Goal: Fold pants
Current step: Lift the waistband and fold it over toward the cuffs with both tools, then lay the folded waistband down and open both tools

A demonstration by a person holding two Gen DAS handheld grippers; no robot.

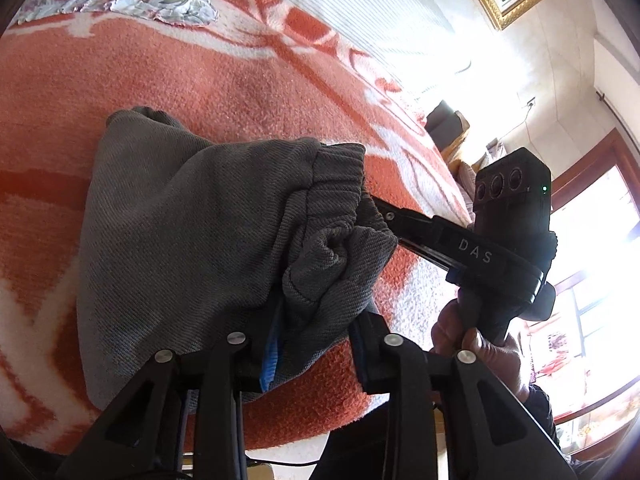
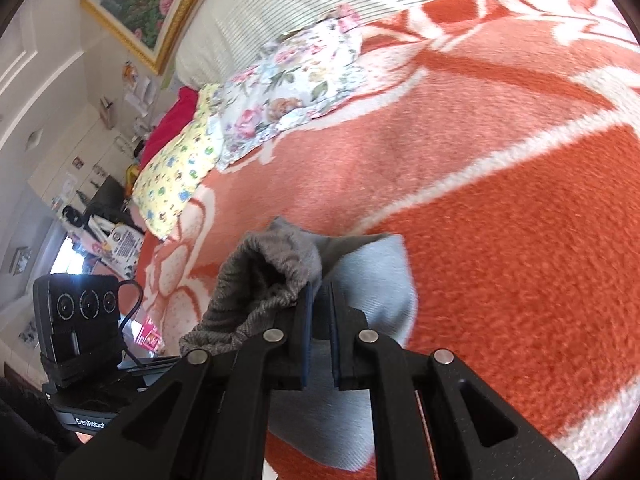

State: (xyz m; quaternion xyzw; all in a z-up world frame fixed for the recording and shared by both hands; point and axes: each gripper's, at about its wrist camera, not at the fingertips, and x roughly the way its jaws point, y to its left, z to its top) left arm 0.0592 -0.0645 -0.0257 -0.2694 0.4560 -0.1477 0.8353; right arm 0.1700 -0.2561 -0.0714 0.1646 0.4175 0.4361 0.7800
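Pants (image 1: 192, 240): one pair, two grippers

grey pants (image 1: 192, 232), both hand-held grippers pinching waistband

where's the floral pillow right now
The floral pillow lies at the far end of the orange blanket, upper centre in the right wrist view, beside a yellow patterned pillow and well beyond the grey pants.

- "DAS" is printed in white on the black body of the right hand-held gripper (image 1: 384, 216).
- "GenRobot", partly cut off, is read on the base of the left hand-held gripper (image 2: 90, 423).
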